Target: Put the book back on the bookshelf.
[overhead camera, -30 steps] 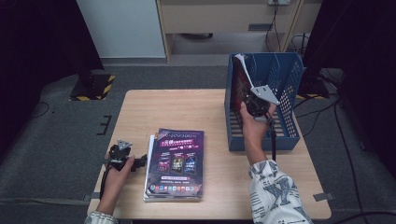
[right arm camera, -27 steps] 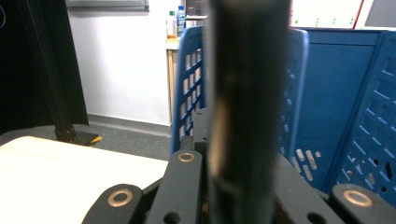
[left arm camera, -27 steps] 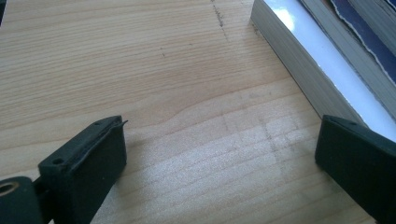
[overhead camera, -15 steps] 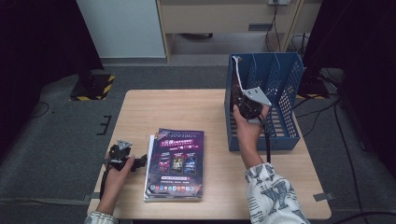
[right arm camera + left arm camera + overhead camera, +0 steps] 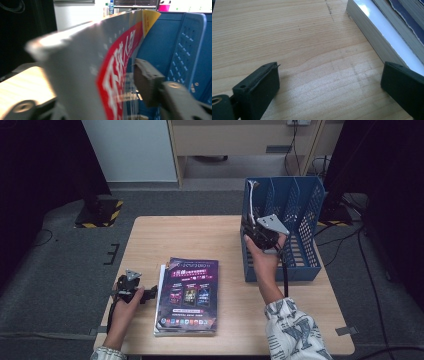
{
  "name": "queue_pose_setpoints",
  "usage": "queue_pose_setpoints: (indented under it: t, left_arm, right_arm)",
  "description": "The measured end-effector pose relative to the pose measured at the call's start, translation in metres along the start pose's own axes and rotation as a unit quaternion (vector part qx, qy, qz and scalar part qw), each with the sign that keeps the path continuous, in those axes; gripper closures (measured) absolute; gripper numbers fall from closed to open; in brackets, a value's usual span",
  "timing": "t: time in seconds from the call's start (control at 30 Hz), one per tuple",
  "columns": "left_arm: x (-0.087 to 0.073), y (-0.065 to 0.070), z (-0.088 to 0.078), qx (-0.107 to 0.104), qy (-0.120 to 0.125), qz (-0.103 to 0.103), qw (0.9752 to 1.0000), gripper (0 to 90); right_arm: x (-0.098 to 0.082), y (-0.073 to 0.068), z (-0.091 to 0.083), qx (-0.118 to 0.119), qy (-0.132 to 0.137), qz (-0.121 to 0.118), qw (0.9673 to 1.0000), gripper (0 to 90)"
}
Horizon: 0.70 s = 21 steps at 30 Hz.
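The right tool [image 5: 256, 231] has just been opening; the magazine [image 5: 95, 75] stands between its parted jaws inside the blue file rack [image 5: 305, 215]. The left tool [image 5: 131, 289], open and empty, rests beside stacked magazines [image 5: 187, 292] on the wooden worktop [image 5: 200, 235]; grey carpet surrounds.

a stack of magazines [image 5: 187, 295] lies on the table [image 5: 200, 235], left of the file rack [image 5: 305, 250] at the table's right edge; one magazine [image 5: 250, 207] stands in the rack's left compartment.

High view overlooks table [image 5: 210, 235] — gripper views close, right seemingly blurred.
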State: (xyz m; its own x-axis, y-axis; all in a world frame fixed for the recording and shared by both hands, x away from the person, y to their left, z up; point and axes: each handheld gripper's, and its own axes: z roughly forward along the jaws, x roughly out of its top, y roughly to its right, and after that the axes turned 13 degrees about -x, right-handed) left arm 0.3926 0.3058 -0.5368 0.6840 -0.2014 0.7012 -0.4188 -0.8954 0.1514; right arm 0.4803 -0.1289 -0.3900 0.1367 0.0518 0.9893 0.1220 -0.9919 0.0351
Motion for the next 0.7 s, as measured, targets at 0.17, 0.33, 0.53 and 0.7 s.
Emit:
queue_pose_setpoints:
  t: [0.17,0.33,0.53,0.7]
  left_arm:
    - [0.000,0.000,0.000,0.000,0.000,0.000,1.0000,1.5]
    - [0.000,0.000,0.000,0.000,0.000,0.000,1.0000,1.4]
    - [0.000,0.000,0.000,0.000,0.000,0.000,1.0000,1.4]
    - [0.000,0.000,0.000,-0.001,0.000,0.000,1.0000,1.2]
  right_arm:
    - [-0.005,0.005,-0.003,0.011,-0.013,-0.001,0.9999,32.1]
    - [-0.011,0.014,-0.012,0.041,-0.022,0.001,0.9989,26.4]
    - [-0.018,0.017,-0.026,0.060,-0.026,-0.025,0.9975,21.4]
    - [-0.028,0.018,-0.042,0.078,-0.031,-0.033,0.9959,17.1]
